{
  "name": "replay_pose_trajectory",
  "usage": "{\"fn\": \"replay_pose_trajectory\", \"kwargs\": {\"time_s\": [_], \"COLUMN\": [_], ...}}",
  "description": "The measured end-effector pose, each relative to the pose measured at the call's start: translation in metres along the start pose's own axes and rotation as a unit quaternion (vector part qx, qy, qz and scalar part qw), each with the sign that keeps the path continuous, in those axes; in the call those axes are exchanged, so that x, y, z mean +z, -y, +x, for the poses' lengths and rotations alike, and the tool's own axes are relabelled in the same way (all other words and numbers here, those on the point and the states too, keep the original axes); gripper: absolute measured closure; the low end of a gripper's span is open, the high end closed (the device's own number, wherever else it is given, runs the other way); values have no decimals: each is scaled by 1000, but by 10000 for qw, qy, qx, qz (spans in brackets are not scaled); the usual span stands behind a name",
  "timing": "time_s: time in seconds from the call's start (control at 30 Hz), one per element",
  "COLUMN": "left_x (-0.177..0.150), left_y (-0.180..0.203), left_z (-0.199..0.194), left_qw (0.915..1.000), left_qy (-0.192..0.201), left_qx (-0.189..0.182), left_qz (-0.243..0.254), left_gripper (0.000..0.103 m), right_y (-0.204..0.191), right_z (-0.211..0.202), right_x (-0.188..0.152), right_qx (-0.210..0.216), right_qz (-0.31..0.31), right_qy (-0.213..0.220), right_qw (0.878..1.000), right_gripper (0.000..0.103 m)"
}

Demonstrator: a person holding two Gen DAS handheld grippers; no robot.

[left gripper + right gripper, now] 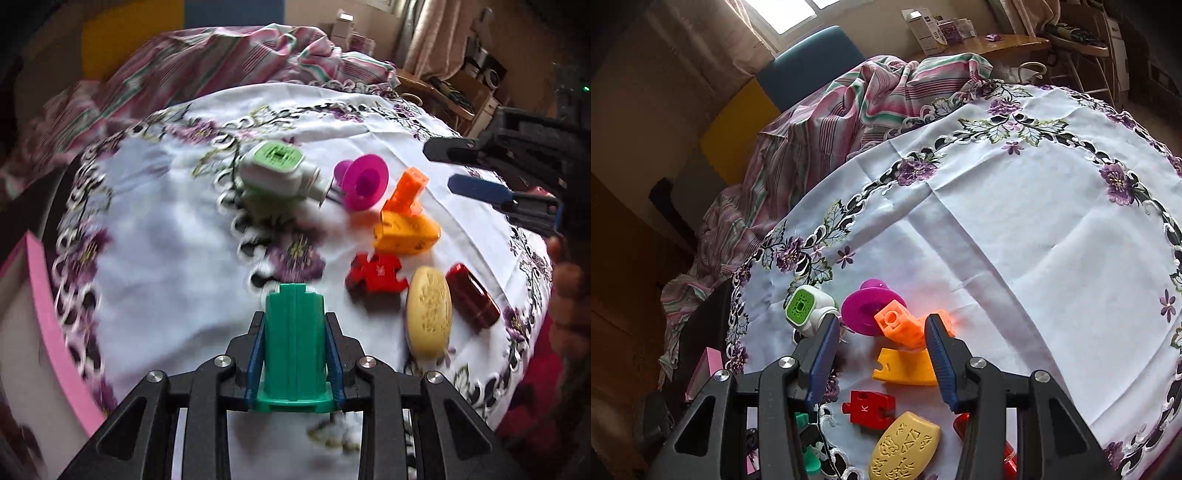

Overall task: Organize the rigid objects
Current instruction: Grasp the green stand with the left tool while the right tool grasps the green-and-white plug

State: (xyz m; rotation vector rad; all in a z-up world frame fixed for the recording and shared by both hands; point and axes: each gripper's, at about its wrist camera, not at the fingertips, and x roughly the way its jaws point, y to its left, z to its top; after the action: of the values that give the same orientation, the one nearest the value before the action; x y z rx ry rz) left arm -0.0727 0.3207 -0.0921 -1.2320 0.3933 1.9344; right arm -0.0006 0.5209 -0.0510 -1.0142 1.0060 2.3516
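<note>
Item in hand: green plastic piece (294,343), ribbed and upright, clamped between the two fingers of my left gripper (295,354) above the near part of the tabletop (166,258).

Right gripper (882,354): fingers spread wide, nothing between them, poised over the cluster.

Still loose on the white embroidered cloth (1015,221), lying close together:
- white device with green face (273,173)
- magenta funnel (364,182), just beside it
- orange block (899,325), leaning against the yellow wedge (406,232)
- red puzzle piece (866,408), marked K
- cream oval bar (428,314)
- dark red cylinder (472,299), beside the bar

Progress, my estimate: early. One piece lifted, seven items unsorted, none visibly placed.

Possible destination: pink-edged box (44,314) at the left border, interior cut off; I cannot tell what it contains.

Poorly seen: left view blurred; cylinder mostly hidden behind my right gripper in the right view; striped fabric (849,107) covers the far side.
</note>
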Motion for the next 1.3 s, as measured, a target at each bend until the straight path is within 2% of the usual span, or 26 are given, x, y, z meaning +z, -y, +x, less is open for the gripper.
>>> {"fn": "replay_pose_trajectory", "kwargs": {"time_s": [0.2,0.33,0.5,0.67,0.8,0.9,1.03,1.07,1.1,1.2,1.3], "left_x": [-40,-47,-47,-48,-48,-48,-49,-49,-49,-50,-50], "left_y": [13,14,11,9,7,7,6,6,6,7,7], "left_z": [-7,-8,-6,-6,-5,-5,-5,-6,-6,-7,-9], "left_qw": [10000,9996,9993,9991,9989,9988,9986,9985,9985,9984,9984], "left_qy": [85,268,344,399,415,433,462,469,472,500,522], "left_qx": [-36,-36,-112,-147,-203,-220,-229,-232,-232,-228,-213], "left_qz": [19,24,4,-55,-78,-94,-141,-151,-148,-117,-99], "left_gripper": [73,73,73,73,73,73,73,73,73,72,73], "right_y": [-29,-57,-89,-114,-124,-126,-125,-124,-124,-121,-122], "right_z": [10,17,37,70,102,125,149,153,154,138,111], "right_x": [-14,-28,-27,-8,1,6,6,3,0,-3,-21], "right_qx": [162,248,-21,-208,-589,-780,-795,-849,-886,-578,-391], "right_qz": [-779,-1575,-2621,-3289,-3691,-3843,-3841,-3845,-3852,-3676,-3675], "right_qy": [-288,-483,-710,-1017,-1260,-1441,-1692,-1756,-1736,-1567,-1449], "right_qw": [9964,9860,9624,9386,9189,9085,9042,9023,9020,9149,9178], "right_gripper": [55,55,54,36,34,34,34,44,46,49,49]}}
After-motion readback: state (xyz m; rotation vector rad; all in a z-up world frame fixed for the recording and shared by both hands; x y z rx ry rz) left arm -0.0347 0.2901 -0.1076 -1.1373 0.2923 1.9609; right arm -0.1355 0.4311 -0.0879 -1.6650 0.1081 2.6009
